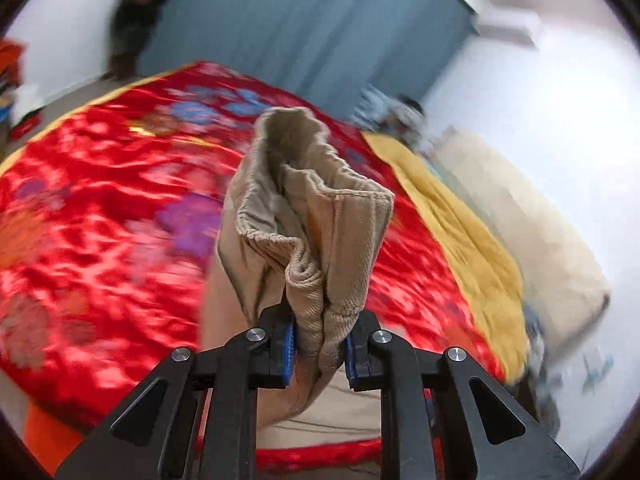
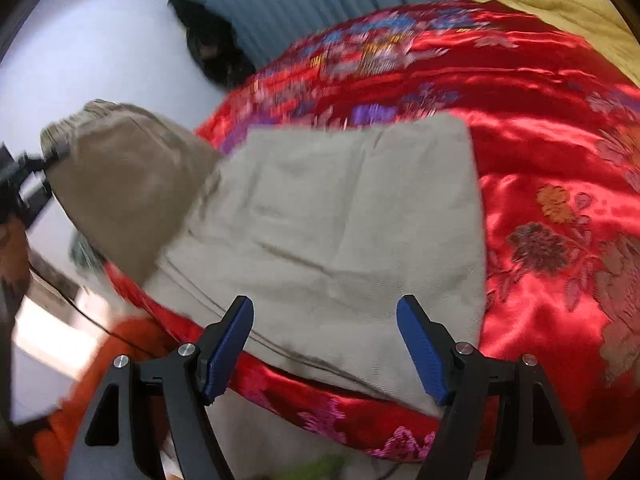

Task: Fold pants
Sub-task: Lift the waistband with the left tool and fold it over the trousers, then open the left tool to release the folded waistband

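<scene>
Left wrist view: our left gripper [image 1: 320, 340] is pinched on the gathered waistband of the pants [image 1: 304, 208], both blue pads pressed into a bunch of beige cloth. The elastic edge stands up in front of the camera while the rest of the fabric drops to the bed [image 1: 100, 184] with its red floral cover; we judge that this end is lifted so it can be carried over the part lying flat. A yellow blanket [image 1: 452, 216] lies along the far side of the bed. Right wrist view: our right gripper [image 2: 325, 350] is spread wide and holds nothing, hovering over the near edge of the pants [image 2: 340, 216], which lie flat and already doubled on the cover. At left, the raised waistband end hangs from the left gripper [image 2: 28, 184], clear of the bed. The free gripper seems placed to pin or smooth the flat layer while the lifted end comes over. Both views are motion-blurred, so fine creases are uncertain.
</scene>
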A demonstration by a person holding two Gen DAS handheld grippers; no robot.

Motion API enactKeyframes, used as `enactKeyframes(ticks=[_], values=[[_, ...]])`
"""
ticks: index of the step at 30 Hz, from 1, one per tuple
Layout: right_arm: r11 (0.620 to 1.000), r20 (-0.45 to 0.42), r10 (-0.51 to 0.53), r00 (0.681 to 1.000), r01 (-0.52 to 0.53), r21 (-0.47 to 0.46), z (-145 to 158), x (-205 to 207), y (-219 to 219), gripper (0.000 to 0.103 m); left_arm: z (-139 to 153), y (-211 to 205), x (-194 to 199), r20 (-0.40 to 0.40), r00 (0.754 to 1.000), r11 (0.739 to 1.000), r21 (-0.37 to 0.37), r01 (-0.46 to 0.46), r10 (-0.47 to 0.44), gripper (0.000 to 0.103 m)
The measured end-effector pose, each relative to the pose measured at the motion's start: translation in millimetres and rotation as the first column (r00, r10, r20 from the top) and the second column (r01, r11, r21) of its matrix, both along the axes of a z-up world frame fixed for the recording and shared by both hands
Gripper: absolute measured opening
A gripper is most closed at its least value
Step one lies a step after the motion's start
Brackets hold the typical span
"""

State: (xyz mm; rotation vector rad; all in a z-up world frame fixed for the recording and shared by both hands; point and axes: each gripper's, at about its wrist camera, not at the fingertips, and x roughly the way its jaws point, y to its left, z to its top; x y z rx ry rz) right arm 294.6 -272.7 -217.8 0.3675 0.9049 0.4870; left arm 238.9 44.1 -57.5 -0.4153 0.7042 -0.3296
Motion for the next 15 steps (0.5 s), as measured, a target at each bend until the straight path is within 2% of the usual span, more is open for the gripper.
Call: enactKeyframes(ticks=[4,6,8,10,12,13,14,15], values=[[0.990,0.103,-0.137,0.985,0.132,0.047,21,-9,-31,0.074,-22,-83,10,-0.029,0.989,0.986,0.076,0.145,-0.144,0.017],[0.978,0.123,-0.204,0.971,0.198,0.061,25,-11,-48,0.074,-39,-122,12,-0.058,0.977,0.973,0.093,0.210,-0.205,0.017],[0.961,0.124,-0.274,0.954,0.268,0.062,23,-12,-66,0.074,-62,-164,9,-0.081,0.963,0.953,0.141,0.268,-0.259,0.017],[0.943,0.111,-0.332,0.937,0.328,0.055,19,-12,-82,0.074,-92,-209,2,-0.102,0.946,0.912,0.251,0.324,-0.308,0.020],[0.927,0.096,-0.375,0.922,0.372,0.049,14,-12,-95,0.074,-126,-245,-1,-0.164,0.925,0.857,0.347,0.380,-0.344,0.032],[0.920,0.093,-0.391,0.916,0.388,0.048,12,-14,-101,0.074,-141,-258,-2,-0.202,0.917,0.825,0.401,0.399,-0.345,0.034],[0.914,0.091,-0.405,0.910,0.402,0.051,11,-15,-106,0.074,-152,-268,-9,-0.214,0.916,0.784,0.474,0.400,-0.338,0.034],[0.908,0.089,-0.420,0.903,0.416,0.055,11,-16,-111,0.074,-151,-270,-15,-0.201,0.919,0.769,0.502,0.395,-0.340,0.040]])
